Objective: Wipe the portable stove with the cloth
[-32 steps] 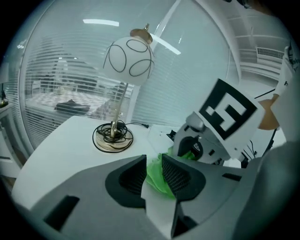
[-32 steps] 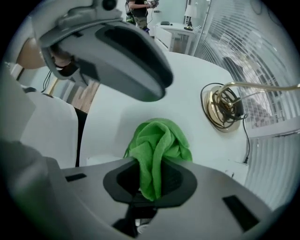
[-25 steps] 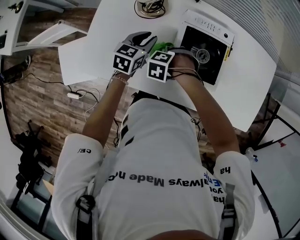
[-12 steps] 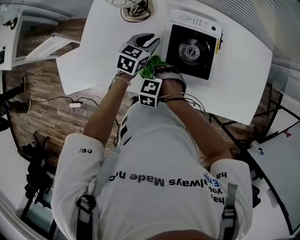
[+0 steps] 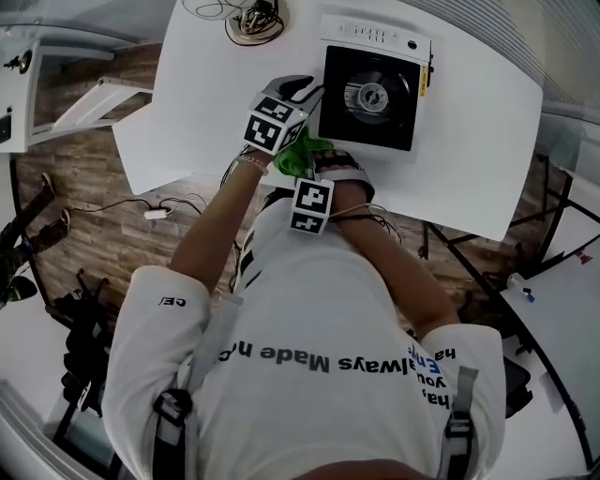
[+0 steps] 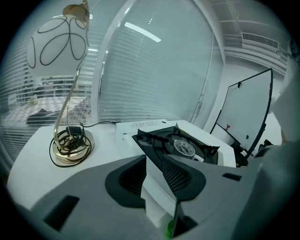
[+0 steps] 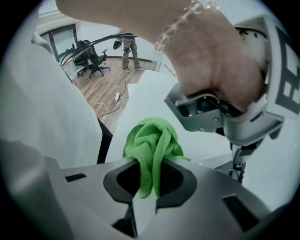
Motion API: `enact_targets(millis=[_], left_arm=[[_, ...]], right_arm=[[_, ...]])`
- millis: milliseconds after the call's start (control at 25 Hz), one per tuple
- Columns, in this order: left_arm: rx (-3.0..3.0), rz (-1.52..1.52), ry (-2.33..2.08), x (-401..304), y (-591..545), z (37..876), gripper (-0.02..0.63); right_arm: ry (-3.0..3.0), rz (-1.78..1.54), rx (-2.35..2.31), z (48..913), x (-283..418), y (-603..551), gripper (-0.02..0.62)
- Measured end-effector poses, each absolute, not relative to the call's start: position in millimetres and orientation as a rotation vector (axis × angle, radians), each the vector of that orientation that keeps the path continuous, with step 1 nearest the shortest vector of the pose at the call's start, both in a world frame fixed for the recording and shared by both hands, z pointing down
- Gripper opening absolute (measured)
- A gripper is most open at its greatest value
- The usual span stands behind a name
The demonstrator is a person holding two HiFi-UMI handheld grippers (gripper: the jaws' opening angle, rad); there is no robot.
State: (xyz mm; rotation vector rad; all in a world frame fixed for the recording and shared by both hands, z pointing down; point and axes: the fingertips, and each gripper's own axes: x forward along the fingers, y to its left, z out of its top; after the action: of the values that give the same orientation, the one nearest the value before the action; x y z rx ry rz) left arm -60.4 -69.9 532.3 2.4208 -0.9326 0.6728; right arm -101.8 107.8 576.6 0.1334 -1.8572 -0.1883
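The portable stove (image 5: 370,94), white with a black top and a round burner, sits at the far middle of the white table (image 5: 469,141). My left gripper (image 5: 302,89) is just off the stove's left edge. In the left gripper view its jaws (image 6: 159,187) stand a little apart, and the stove's white corner (image 6: 157,178) shows in the gap. My right gripper (image 5: 314,164) is near the table's front edge, shut on a bunched green cloth (image 5: 300,155). The cloth (image 7: 152,140) sticks up between the right gripper's jaws (image 7: 149,164). It is not touching the stove.
A lamp base with a coiled cord (image 5: 253,19) stands at the table's far left; its white shade (image 6: 56,42) hangs above. A whiteboard (image 6: 248,108) stands right of the table. Cables lie on the wooden floor (image 5: 94,206) to the left.
The right gripper has drawn back with the cloth from beside the stove towards the table's front edge. The left gripper has come closer to the stove's left edge.
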Motion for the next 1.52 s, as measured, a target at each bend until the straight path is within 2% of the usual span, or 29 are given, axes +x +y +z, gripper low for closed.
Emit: enact_targets(millis=[1520], left_arm=[[2.429, 0.904, -0.949, -45.4, -62.3, 549.1, 0.092]], right_arm=[[-1.8, 0.093, 0.547, 582.6, 132.4, 107.4, 0.06]])
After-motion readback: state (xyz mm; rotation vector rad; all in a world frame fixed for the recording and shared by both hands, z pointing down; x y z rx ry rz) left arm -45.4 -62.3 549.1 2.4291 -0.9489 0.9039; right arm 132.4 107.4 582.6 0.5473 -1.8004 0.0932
